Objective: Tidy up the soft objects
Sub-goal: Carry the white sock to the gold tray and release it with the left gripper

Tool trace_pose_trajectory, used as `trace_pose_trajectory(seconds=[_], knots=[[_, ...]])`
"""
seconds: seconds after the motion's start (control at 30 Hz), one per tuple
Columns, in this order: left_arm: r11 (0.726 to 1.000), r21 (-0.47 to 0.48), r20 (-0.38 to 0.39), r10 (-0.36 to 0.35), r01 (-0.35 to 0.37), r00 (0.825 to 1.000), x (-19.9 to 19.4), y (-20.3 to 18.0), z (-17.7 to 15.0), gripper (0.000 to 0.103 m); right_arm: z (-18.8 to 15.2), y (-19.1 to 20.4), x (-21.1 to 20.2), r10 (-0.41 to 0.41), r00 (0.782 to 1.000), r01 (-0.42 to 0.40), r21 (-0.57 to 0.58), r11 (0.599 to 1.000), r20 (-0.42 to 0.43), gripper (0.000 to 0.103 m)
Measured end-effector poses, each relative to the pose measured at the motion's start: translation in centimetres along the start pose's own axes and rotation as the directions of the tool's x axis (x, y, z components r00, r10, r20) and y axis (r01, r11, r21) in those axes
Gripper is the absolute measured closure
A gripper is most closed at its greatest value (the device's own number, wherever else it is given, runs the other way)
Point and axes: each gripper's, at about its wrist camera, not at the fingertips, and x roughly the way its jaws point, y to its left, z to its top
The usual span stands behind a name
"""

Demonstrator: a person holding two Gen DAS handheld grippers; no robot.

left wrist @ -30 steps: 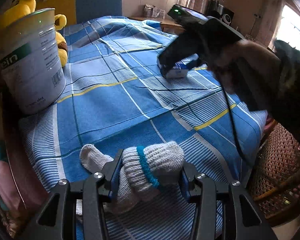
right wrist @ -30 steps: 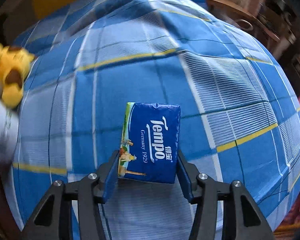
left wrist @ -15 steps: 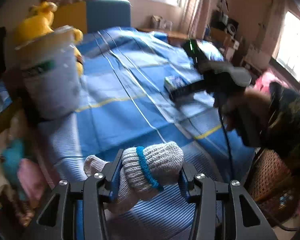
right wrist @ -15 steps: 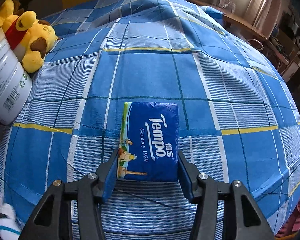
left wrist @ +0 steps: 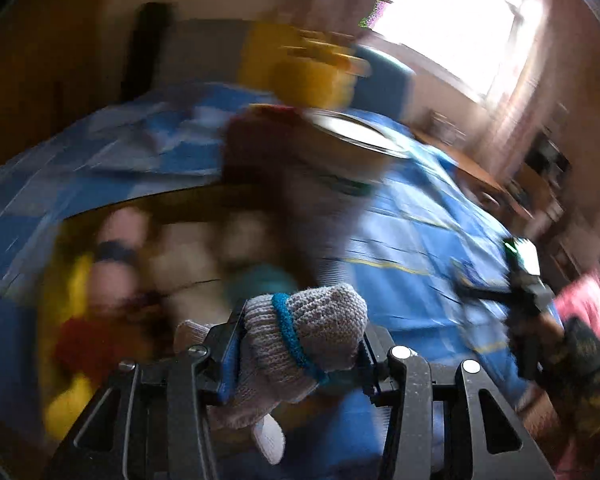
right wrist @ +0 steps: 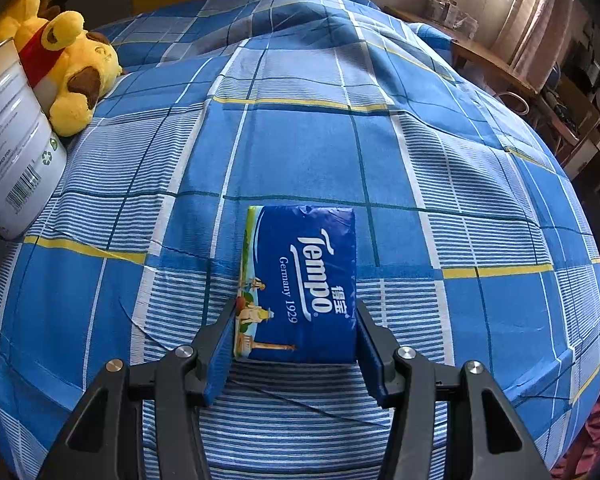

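- Fingers of left gripper (left wrist: 298, 354) clamp a knitted glove (left wrist: 304, 340); we judge it soft, light.
- Right gripper (right wrist: 296, 344) fingers clamp a tissue pack (right wrist: 300, 280) across its sides; compressible.

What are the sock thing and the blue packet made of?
Sock: looks like knitted yarn, grey-white with a blue band; the stitch ribs show. Tissue packet: seemingly thin glossy plastic film, since it shines and wrinkles at the top edge. What is inside is hidden.
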Motion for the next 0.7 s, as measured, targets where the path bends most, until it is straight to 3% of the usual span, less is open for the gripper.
trace_pose_trajectory(seconds=[0.13,0.3,0.4,0.5,0.53,0.7], knots=[[0.978,-0.187,-0.045,0.087,-0.094,0.995,-0.3,6.9,-1.1,0.055,0.0,0.1,0.0,0.0,1.0,0.0,0.0,1.0,0.001,0.049],[0.938,-0.28,-0.1,0.181,-0.202,0.978,1.1,11.2,-2.6,0.054,0.1,0.0,0.1,-0.004,1.0,0.004,-0.005,1.0,0.002,0.049],[0.932,-0.275,-0.125,0.21,-0.237,0.97,2.7,12.1,-3.1,0.05,0.1,0.0,0.1,-0.007,1.0,0.007,-0.008,1.0,0.003,0.049],[0.934,-0.247,-0.147,0.227,-0.258,0.963,3.5,11.7,-3.7,0.039,0.1,0.0,0.1,-0.005,1.0,0.005,-0.008,1.0,0.004,0.049],[0.933,-0.238,-0.148,0.239,-0.269,0.96,3.6,11.4,-3.6,0.032,0.1,0.0,0.1,-0.005,1.0,0.005,-0.01,1.0,0.004,0.049],[0.931,-0.162,-0.105,0.314,-0.327,0.944,2.7,10.2,-3.3,0.017,0.1,0.0,0.1,-0.009,1.0,0.009,-0.019,1.0,0.008,0.049]])
